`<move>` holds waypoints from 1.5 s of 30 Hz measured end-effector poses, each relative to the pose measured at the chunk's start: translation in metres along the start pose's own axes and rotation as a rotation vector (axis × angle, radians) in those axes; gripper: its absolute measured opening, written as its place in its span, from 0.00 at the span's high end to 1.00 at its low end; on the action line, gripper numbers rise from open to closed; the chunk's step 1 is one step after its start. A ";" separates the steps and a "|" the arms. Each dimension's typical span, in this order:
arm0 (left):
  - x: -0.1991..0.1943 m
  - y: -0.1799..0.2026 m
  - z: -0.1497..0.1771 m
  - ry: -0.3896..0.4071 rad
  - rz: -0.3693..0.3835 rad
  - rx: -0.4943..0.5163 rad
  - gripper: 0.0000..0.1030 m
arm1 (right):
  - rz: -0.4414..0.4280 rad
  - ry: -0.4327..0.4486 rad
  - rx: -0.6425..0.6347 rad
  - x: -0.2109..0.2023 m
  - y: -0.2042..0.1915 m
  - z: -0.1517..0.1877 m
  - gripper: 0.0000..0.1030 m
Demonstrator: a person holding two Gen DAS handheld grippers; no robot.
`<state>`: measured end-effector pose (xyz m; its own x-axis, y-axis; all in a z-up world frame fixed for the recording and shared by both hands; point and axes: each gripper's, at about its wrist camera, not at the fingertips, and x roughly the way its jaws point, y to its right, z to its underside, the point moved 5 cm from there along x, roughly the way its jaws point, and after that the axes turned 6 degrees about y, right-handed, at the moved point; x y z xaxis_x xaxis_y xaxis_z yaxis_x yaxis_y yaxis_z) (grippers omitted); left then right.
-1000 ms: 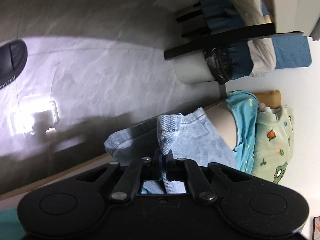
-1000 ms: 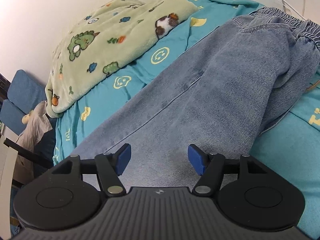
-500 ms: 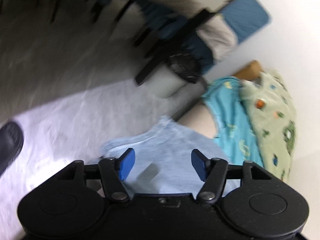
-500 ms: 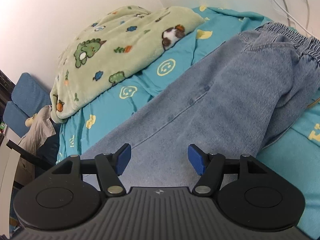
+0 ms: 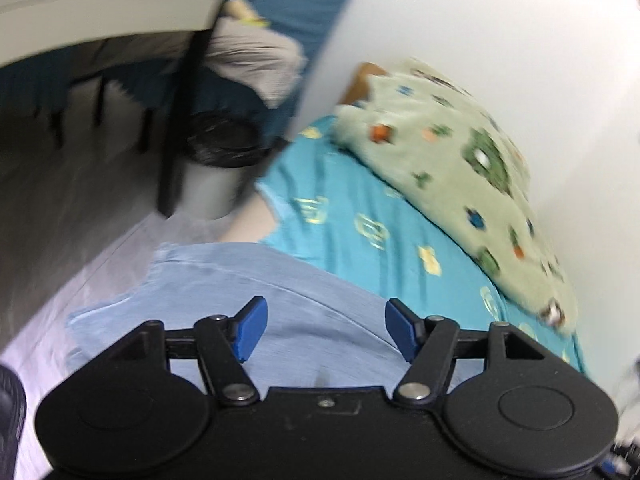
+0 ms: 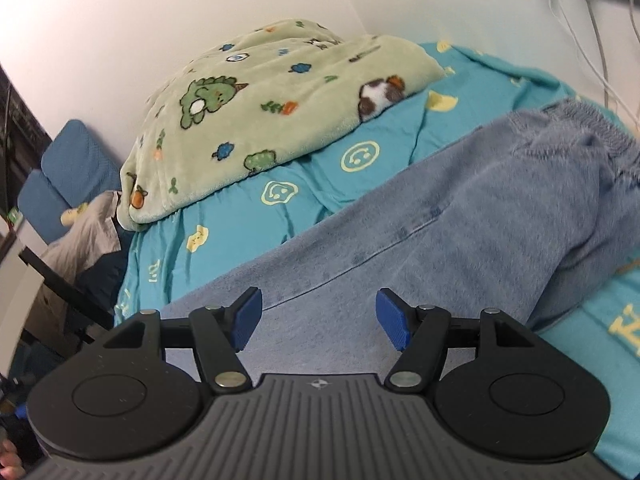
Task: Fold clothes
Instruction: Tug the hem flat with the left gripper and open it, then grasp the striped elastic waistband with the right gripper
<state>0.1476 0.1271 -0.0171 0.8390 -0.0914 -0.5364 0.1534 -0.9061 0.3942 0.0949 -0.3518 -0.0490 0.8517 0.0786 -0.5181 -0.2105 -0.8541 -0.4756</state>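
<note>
The left gripper (image 5: 323,330) hung above the jeans (image 5: 248,280) near their hem end, its blue fingers (image 5: 250,327) spread wide with nothing between them. The right gripper (image 6: 318,318) hovered over the leg of the jeans, pointing toward the waistband, jaws likewise wide apart and empty. Neither gripper could be seen touching the jeans; the left view was blurred.

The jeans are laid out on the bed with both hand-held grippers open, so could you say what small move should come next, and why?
Probably lower the left hand-held gripper onto the jeans near the hem and close: both jaws are open, the right hand-held gripper holds nothing, and the jeans lie unfolded.
</note>
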 end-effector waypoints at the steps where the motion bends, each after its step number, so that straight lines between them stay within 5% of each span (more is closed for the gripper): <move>1: 0.001 0.012 0.005 -0.002 0.008 0.035 0.39 | -0.001 0.003 -0.009 0.000 0.000 0.000 0.36; 8: 0.019 0.082 0.049 -0.014 0.032 0.275 0.39 | 0.007 0.009 -0.089 0.002 -0.008 0.001 0.36; 21: 0.034 0.108 0.091 -0.029 0.061 0.423 0.35 | 0.080 0.060 -0.177 0.011 -0.007 -0.005 0.36; 36: 0.030 0.112 0.111 -0.046 0.091 0.482 0.34 | 0.258 0.237 0.063 -0.020 0.081 -0.067 0.32; 45: 0.029 0.112 0.109 -0.053 0.122 0.440 0.33 | 0.434 0.285 0.494 -0.028 0.191 -0.062 0.22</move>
<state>0.1321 -0.0215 -0.0697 0.8073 -0.2189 -0.5481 -0.1907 -0.9756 0.1089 0.0603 -0.5491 -0.0817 0.7196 -0.4109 -0.5597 -0.6943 -0.4395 -0.5699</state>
